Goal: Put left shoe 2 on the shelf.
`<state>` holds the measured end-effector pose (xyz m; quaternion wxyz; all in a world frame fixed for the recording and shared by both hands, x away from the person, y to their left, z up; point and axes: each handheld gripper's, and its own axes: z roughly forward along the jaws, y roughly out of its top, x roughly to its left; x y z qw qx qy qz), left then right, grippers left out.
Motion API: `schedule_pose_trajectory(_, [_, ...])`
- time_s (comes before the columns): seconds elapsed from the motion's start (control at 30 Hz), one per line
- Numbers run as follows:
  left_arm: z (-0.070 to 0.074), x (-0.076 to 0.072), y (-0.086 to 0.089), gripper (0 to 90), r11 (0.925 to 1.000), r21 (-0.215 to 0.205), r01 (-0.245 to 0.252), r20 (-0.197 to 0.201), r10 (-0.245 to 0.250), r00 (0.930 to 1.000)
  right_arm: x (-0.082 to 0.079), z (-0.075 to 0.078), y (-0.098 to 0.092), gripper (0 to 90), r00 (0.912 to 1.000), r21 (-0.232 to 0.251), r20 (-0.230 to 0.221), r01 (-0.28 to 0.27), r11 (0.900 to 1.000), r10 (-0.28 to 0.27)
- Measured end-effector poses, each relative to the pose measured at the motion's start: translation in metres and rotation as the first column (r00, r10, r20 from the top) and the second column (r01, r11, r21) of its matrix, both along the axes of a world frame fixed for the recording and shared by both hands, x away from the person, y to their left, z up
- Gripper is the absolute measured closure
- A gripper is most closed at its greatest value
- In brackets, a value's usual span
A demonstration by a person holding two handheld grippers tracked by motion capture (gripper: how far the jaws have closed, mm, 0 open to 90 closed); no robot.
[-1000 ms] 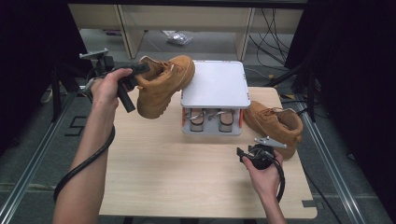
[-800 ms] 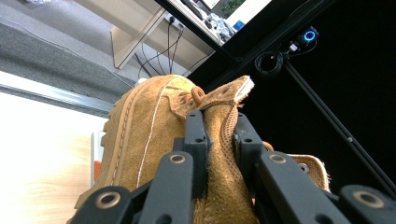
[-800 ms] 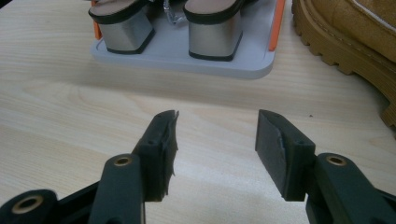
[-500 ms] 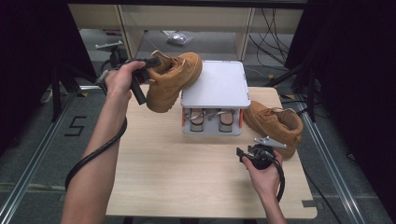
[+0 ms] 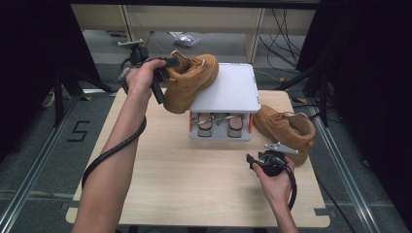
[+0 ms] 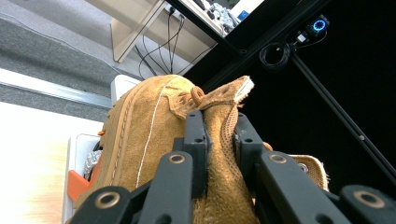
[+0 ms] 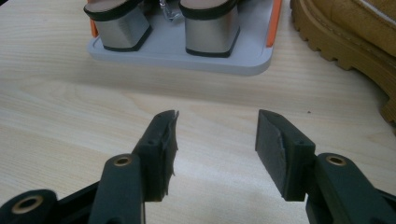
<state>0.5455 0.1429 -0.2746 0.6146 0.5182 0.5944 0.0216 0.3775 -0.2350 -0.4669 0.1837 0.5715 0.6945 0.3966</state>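
Grey rack point(image 5: 228, 92) with heeled shoes point(image 7: 163, 23) mid-tabletop point(image 5: 194, 179). Left tongs point(image 6: 219, 140) clamp raised boot point(image 5: 189, 80) by its collar. Right tongs point(image 7: 215, 144) apart, low, beside second boot point(image 5: 286, 128).

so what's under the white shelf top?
Under the white shelf top, a pair of block-heeled shoes stands on the grey base tray, heels facing the person. Their toes and anything farther back are covered by the top.

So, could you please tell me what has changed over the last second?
The left gripper, shut on the raised boot, carried it rightward, toe now over the white rack's top. The right gripper stayed open above the table, and the other boot has not moved.
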Motion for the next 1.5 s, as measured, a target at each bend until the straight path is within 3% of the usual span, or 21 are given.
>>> schedule_pose_trajectory(0.43, [-0.012,0.013,-0.023,78.8,0.9999,-0.009,-0.011,-0.005,0.011,0.9999,-0.001,0.000,-0.001,49.0,0.9999,-0.016,-0.011,0.011,1.000,-0.011])
schedule_pose_trajectory(0.57, [-0.012,0.013,-0.024,77.1,0.9996,0.028,-0.008,0.022,0.008,0.9997,0.000,0.000,0.000,48.9,0.9999,-0.011,-0.012,0.009,1.000,-0.009])
schedule_pose_trajectory(0.6, [-0.012,0.014,-0.024,76.3,0.9991,0.040,-0.015,0.033,0.014,0.9994,-0.001,0.000,0.002,48.9,0.9997,0.017,-0.018,0.016,1.000,-0.015])
schedule_pose_trajectory(0.73, [-0.014,0.014,-0.024,69.2,0.9984,0.053,-0.020,0.076,0.016,0.9970,0.000,0.000,0.001,48.7,1.0000,-0.013,-0.008,0.000,1.000,0.000])
schedule_pose_trajectory(0.83, [-0.014,0.013,-0.024,55.0,0.9988,0.046,-0.019,0.088,0.015,0.9960,-0.001,0.002,0.004,48.6,1.0000,0.009,-0.007,0.007,1.000,-0.006])
schedule_pose_trajectory(0.9, [-0.011,0.010,-0.022,47.6,0.9957,0.089,-0.024,0.115,0.014,0.9932,-0.002,0.003,0.005,48.5,0.9998,-0.001,-0.016,0.011,1.000,-0.011])
schedule_pose_trajectory(1.07, [0.001,-0.008,-0.007,42.7,0.9919,0.121,-0.038,0.167,0.017,0.9858,-0.002,0.002,0.008,48.3,0.9998,-0.002,-0.018,-0.005,1.000,0.005])
schedule_pose_trajectory(1.13, [0.002,-0.018,0.003,44.3,0.9913,0.124,-0.044,0.176,0.022,0.9841,-0.002,0.001,0.009,48.4,0.9999,-0.001,-0.011,-0.005,1.000,0.005])
schedule_pose_trajectory(1.17, [0.002,-0.023,0.007,47.4,0.9917,0.124,-0.037,0.186,0.013,0.9825,-0.003,0.003,0.008,48.4,0.9998,-0.024,-0.016,-0.011,1.000,0.011])
schedule_pose_trajectory(1.27, [-0.004,-0.041,0.021,58.8,0.9935,0.114,-0.010,0.187,-0.012,0.9823,-0.003,0.003,0.010,48.6,0.9997,-0.017,-0.020,-0.012,1.000,0.011])
schedule_pose_trajectory(1.33, [-0.010,-0.051,0.028,71.8,0.9872,0.160,-0.004,0.194,-0.027,0.9807,-0.002,0.002,0.010,49.0,0.9996,-0.018,-0.001,-0.027,0.999,0.027])
schedule_pose_trajectory(1.37, [-0.015,-0.055,0.030,77.2,0.9823,0.187,0.000,0.195,-0.037,0.9802,-0.004,0.004,0.013,49.7,0.9996,-0.011,-0.027,-0.008,1.000,0.007])
schedule_pose_trajectory(1.5, [-0.044,-0.066,0.039,87.1,0.9579,0.285,0.032,0.155,-0.079,0.9848,-0.005,0.007,0.018,63.6,0.9993,-0.009,-0.020,-0.030,1.000,0.030])
